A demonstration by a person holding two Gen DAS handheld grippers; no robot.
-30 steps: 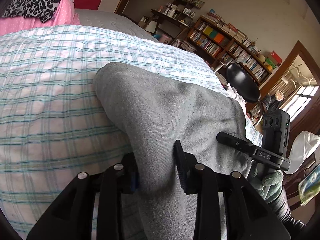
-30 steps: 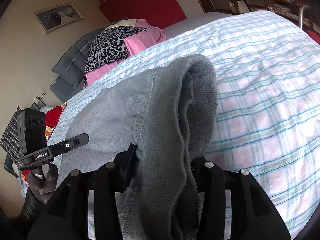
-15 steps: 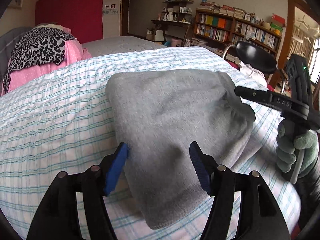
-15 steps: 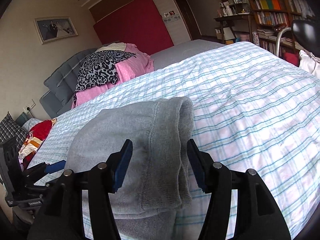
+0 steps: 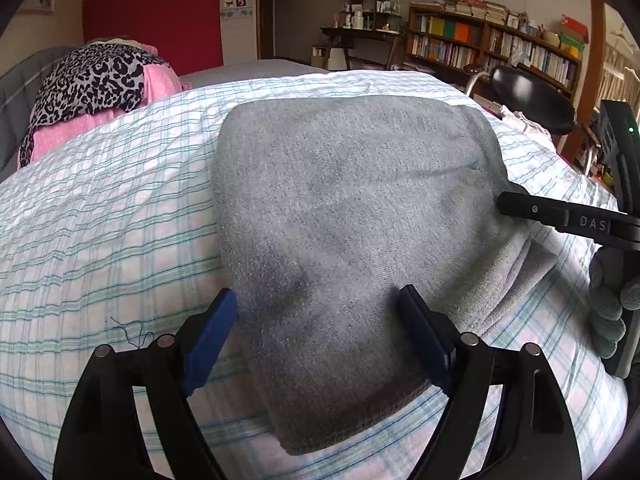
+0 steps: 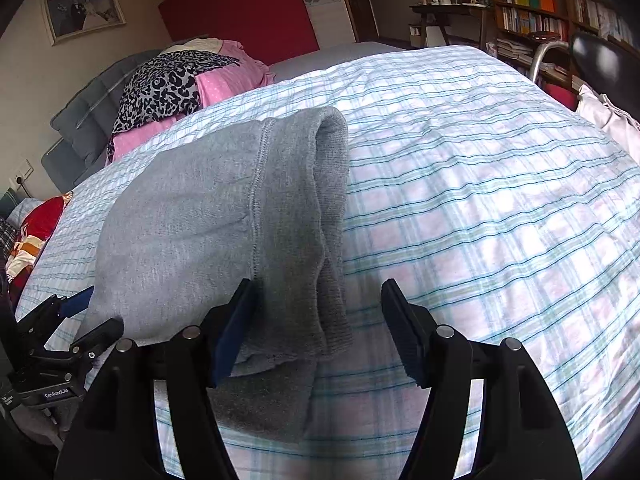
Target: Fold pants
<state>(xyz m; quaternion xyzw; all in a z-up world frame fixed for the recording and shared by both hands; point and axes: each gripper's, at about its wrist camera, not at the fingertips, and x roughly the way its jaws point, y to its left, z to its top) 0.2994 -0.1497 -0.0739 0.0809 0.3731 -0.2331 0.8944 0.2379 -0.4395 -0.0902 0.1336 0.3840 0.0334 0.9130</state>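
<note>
The grey pants [image 5: 344, 232] lie folded into a thick bundle on the checked bedspread [image 5: 100, 220]. My left gripper [image 5: 320, 334] is open, its jaws spread above the bundle's near edge, holding nothing. In the right wrist view the pants [image 6: 224, 216] show their ribbed waistband on the right side. My right gripper [image 6: 320, 328] is open over the bundle's near corner, empty. The right gripper also shows at the right edge of the left wrist view [image 5: 568, 216]. The left gripper shows at the lower left of the right wrist view [image 6: 68, 320].
A pile of pink and leopard-print clothes [image 6: 180, 80] lies at the head of the bed. A black chair [image 5: 532, 100] and bookshelves [image 5: 496, 48] stand beyond the bed's right side. Red and patterned cloth [image 6: 32, 232] lies at the left edge.
Both grippers were shut on the pants a second ago. They have let go, opened wide and pulled back, and the bundle now rests flat on the bed.
</note>
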